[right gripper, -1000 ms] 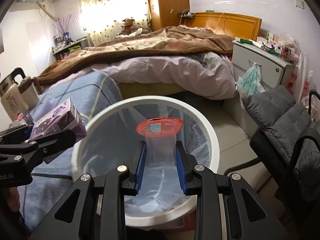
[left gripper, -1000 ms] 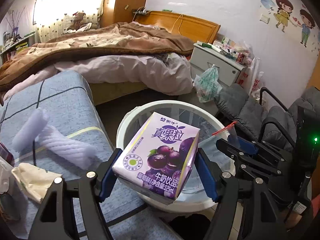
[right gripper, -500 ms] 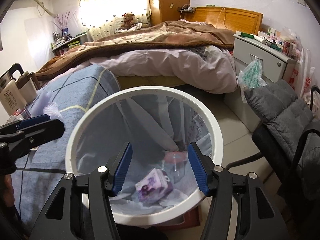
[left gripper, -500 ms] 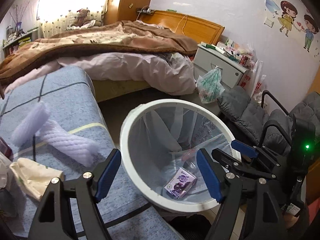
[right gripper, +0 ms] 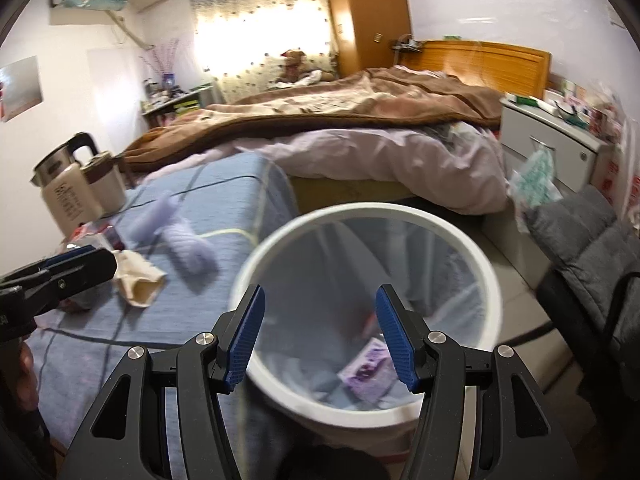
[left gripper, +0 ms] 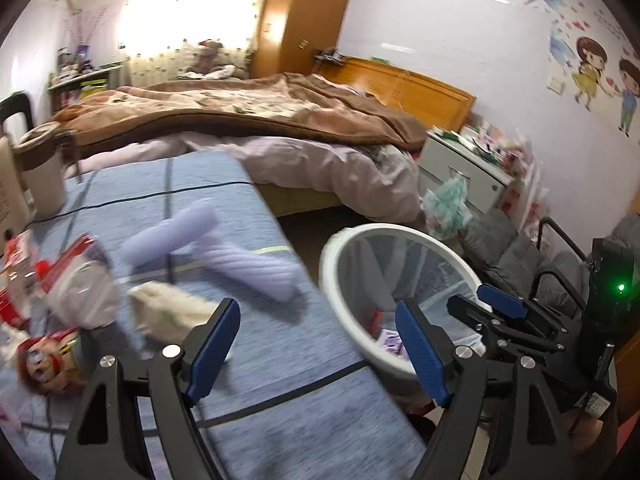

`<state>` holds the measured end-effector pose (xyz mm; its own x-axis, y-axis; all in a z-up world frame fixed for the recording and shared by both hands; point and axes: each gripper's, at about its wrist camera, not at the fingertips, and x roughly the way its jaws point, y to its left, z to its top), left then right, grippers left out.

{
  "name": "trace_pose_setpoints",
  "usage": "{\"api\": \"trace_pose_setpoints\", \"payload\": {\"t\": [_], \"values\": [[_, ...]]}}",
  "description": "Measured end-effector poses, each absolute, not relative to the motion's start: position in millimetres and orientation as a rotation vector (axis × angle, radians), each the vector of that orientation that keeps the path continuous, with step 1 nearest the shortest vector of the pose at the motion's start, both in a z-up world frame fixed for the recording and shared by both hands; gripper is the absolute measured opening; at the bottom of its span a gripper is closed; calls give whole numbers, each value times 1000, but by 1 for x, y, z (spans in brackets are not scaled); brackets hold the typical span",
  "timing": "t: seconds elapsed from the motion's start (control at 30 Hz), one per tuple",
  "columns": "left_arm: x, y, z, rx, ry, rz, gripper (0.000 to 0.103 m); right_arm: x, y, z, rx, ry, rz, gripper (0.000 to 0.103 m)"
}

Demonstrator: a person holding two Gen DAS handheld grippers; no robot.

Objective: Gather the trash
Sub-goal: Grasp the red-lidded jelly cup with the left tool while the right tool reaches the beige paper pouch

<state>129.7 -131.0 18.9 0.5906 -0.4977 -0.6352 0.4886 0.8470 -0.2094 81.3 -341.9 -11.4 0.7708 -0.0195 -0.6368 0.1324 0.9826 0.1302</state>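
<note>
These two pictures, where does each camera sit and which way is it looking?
Left wrist: on the left gripper, angled down over the blue table toward the bin; its opening, empty jaws and the right gripper show.
Right wrist: on the right gripper, above the bin; its open jaws and the left gripper show.
Shared: bin, purple carton, bed.

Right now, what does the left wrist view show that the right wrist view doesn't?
Only the left wrist view shows the cartoon wall stickers, a red-haired doll on the blue cloth, and the right gripper, open and empty. Only the right wrist view shows the kettle in full and the left gripper's fingers from the side. Both show the white bin with the purple carton inside, and the bed.
</note>
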Motion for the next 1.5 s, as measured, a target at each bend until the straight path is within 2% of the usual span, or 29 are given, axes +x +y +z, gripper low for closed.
{"api": "trace_pose_setpoints", "payload": {"t": [0.43, 1.1, 1.5], "values": [[125, -34, -2, -83, 758, -366, 83, 99, -276, -20, 119, 709, 74, 58], [110, 65, -7, -129, 710, -120, 84, 150, -188, -33, 1, 753, 287, 58], [114, 111, -32, -182, 779, -24, 86, 174, -166, -47, -49, 813, 321, 58]]}}
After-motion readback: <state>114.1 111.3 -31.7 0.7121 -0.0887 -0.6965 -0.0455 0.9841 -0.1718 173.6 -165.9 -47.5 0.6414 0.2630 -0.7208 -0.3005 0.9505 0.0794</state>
